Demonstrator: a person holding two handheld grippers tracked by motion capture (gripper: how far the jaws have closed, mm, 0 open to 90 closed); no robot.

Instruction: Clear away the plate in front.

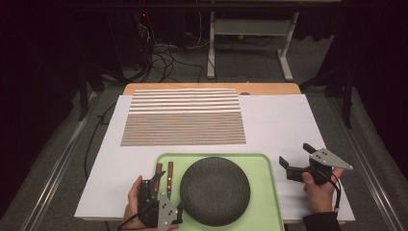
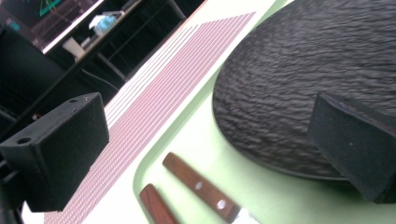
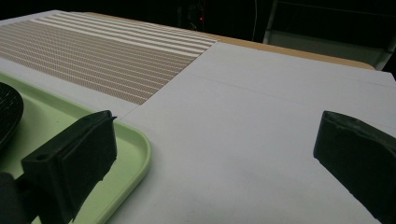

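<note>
White table cover (image 1: pixel 284 120), striped placemat (image 1: pixel 184 117), green tray (image 1: pixel 265 192): no legible writing.

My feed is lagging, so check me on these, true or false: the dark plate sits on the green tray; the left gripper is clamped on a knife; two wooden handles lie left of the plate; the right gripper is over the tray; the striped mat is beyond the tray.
1. The plate sits on the tray. True.
2. The left gripper is clamped on a knife. False: its jaws stand wide open with nothing pressed between them.
3. Two wooden handles lie left of the plate. True, on the tray.
4. The right gripper is over the tray. False: it is over the white sheet, right of the tray, open and empty.
5. The mat lies beyond the tray. True.
</note>
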